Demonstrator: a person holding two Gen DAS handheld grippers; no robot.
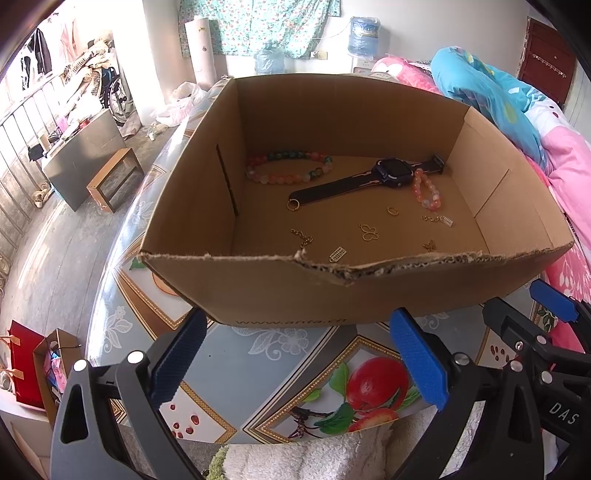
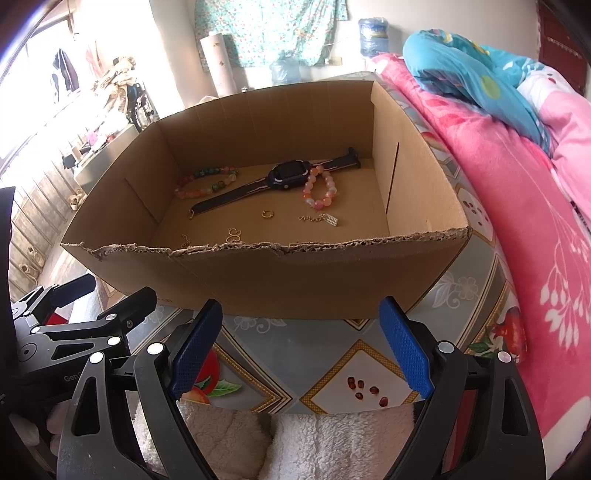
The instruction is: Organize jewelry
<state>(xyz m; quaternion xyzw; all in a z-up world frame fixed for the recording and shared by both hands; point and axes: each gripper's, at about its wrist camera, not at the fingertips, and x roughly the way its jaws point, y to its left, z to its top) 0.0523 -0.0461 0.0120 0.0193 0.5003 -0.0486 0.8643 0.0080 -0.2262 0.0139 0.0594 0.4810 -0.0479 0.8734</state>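
Inside the cardboard box (image 1: 369, 122) all the jewelry lies loose on the floor of the box: a multicoloured bead bracelet (image 1: 290, 168) toward the back left, a dark watch (image 1: 391, 171) stretched across the middle, a pink bead bracelet (image 1: 427, 190) touching the watch's case, and small gold pieces nearer the torn front wall, among them a ring (image 1: 392, 211), a butterfly charm (image 1: 367, 232) and a short chain (image 1: 302, 236). Both tools hang in front of the box over the surface (image 1: 280, 354); the left gripper (image 1: 299, 354) and the right gripper (image 2: 301, 350) each have their jaws spread wide with nothing between them.

That spread could suit either pieces gathered and awaiting sorting, or pieces already laid out as wanted. Any pick here would, I judge, call for coming over the ragged front wall from above, and the gold bits look thin and flat, so fingertips would need to close low against the cardboard.

A fruit-patterned glossy cloth covers the surface. A pink quilt (image 2: 517, 206) lies to the right, water jugs (image 1: 364, 35) stand by the far wall.
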